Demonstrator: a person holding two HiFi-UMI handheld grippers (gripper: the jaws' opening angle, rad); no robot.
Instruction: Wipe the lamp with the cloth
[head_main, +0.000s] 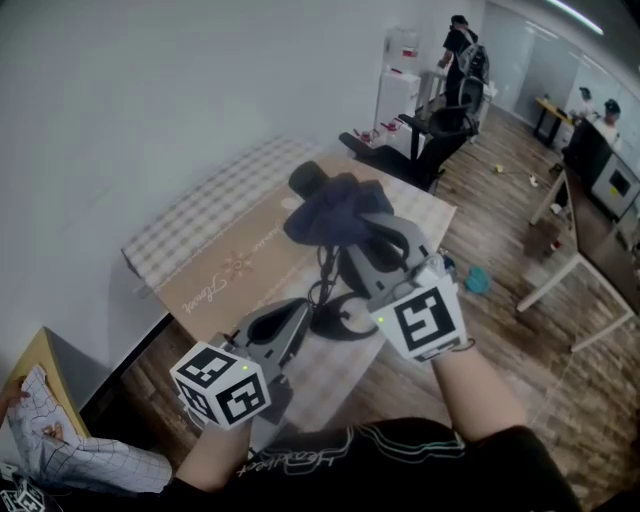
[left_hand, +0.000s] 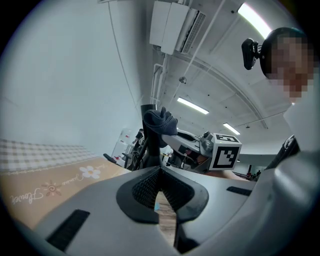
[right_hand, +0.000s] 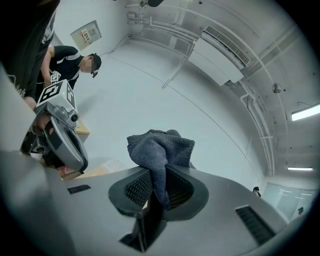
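Frankly, the weak spot I see is the lamp's footing. My right gripper (right_hand: 157, 187) is clamped on a fold of the dark blue terry cloth (right_hand: 161, 146), and the bunched cloth sits up at the head of the slim black desk lamp (head_main: 308, 180), high above its base. My left gripper (left_hand: 160, 175) has its jaws pressed together with nothing between them. Its tips lie low, just beside the lamp's base, so as far as I can judge nothing is bracing the lamp. A sideways rub at the top could rock or skid it across the beige flower-printed tablecloth (head_main: 215, 270), and a firmer push might topple it.

The second worry is the grip: only a narrow tongue of cloth runs down between the right pads (the rest billows free above them), so dragging over an edge of the lamp head could tug it loose.

A good deal is hidden from me. The cloth covers most of the lamp head from above, so I cannot tell whether fabric is actually touching it. The right gripper view shows no lamp at all, only cloth against the wall. The right gripper's body also covers part of the base, and I cannot make out whether the left tips touch it.
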